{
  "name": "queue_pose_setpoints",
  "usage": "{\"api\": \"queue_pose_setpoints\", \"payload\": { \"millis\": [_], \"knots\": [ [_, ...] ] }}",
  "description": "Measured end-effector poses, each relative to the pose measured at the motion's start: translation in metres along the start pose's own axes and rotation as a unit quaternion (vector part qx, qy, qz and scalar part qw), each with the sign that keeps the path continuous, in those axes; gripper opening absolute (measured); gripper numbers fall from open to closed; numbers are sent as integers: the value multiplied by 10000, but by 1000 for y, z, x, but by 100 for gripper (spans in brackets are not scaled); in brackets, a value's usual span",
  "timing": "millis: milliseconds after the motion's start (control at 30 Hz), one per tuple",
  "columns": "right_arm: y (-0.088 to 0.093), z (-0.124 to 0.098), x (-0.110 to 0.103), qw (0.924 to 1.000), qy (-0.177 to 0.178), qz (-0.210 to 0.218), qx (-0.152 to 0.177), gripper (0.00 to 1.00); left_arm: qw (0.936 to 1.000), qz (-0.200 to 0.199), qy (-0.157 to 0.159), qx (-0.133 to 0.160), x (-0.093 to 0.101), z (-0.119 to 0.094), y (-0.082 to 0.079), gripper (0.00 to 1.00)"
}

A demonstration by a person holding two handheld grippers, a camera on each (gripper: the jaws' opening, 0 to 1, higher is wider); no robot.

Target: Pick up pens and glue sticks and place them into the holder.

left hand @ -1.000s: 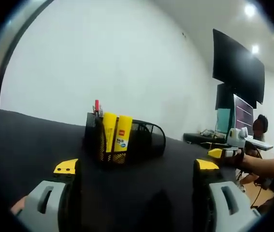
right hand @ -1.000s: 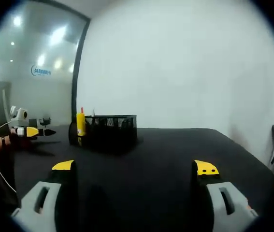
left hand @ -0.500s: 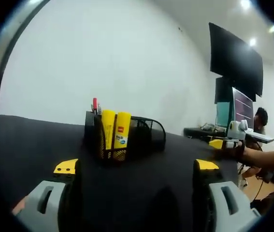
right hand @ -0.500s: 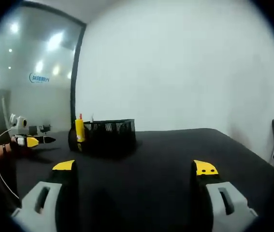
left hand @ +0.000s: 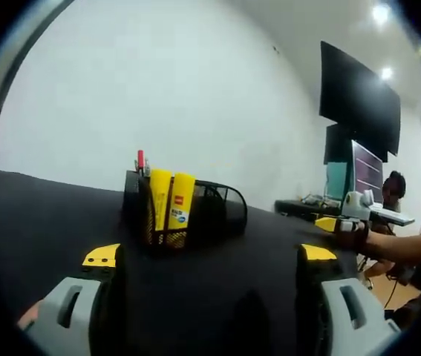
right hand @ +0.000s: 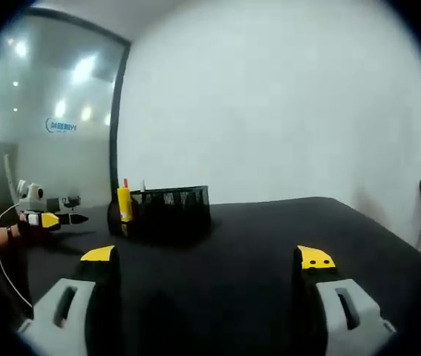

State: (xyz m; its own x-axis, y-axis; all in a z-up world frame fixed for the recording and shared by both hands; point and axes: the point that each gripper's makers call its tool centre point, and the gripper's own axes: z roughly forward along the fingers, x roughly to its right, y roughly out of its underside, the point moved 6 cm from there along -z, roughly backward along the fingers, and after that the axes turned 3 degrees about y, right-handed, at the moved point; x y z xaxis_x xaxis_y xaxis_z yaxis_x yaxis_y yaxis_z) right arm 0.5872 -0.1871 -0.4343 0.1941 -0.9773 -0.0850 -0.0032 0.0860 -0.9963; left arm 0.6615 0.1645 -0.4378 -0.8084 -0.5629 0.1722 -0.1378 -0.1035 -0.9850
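In the left gripper view, the left gripper [left hand: 209, 256] sits low over the black table [left hand: 39, 215] with its jaws wide apart and nothing between them, just as they stood a second ago. The mesh holder [left hand: 183, 216] stands ahead, a little left of centre, and lies slightly lower and further left in the picture than before, which is the camera's shift, not the holder's. Two yellow glue sticks [left hand: 170, 208] stand upright in its near compartment, and a red-capped pen [left hand: 140, 161] pokes up behind them at the left. Bare tabletop runs all round the holder, with plenty of room between it and the jaws. At the far right the right gripper [left hand: 344, 222] hangs past the table's edge, held by a hand [left hand: 362, 239]; it has stayed about where it was, and a dark screen [left hand: 359, 100] hangs on the wall above. In the right gripper view, the right gripper's [right hand: 207, 258] jaws are also spread wide and empty, unchanged. The holder [right hand: 167, 212] stands far left of centre with a glue stick [right hand: 125, 205] showing at its left end. The left gripper [right hand: 47, 219] hovers further left, near the table edge, slightly lower than before; whether it is apart or closed I cannot tell from here. The table to the right of the holder lies open out to its far edge.
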Motion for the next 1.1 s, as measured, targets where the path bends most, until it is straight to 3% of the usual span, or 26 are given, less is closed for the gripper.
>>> {"api": "queue_pose_setpoints", "payload": {
  "millis": [300, 567, 767, 1100],
  "knots": [
    [0, -1, -2, 10000, -20, -20, -2, 88, 9999, -106, -43, 18, -10, 1, 1, 96],
    [2, -2, -8, 9999, -99, -122, -35, 85, 9998, -177, 114, 14, 1, 0, 1, 96],
    [1, -3, -7, 9999, -43, -106, -9, 82, 9995, -279, 55, 122, 2, -2, -1, 96],
    [1, -4, -9, 9999, -27, -134, 5, 78, 9998, -177, 27, -36, 5, -1, 2, 94]
  ]
}}
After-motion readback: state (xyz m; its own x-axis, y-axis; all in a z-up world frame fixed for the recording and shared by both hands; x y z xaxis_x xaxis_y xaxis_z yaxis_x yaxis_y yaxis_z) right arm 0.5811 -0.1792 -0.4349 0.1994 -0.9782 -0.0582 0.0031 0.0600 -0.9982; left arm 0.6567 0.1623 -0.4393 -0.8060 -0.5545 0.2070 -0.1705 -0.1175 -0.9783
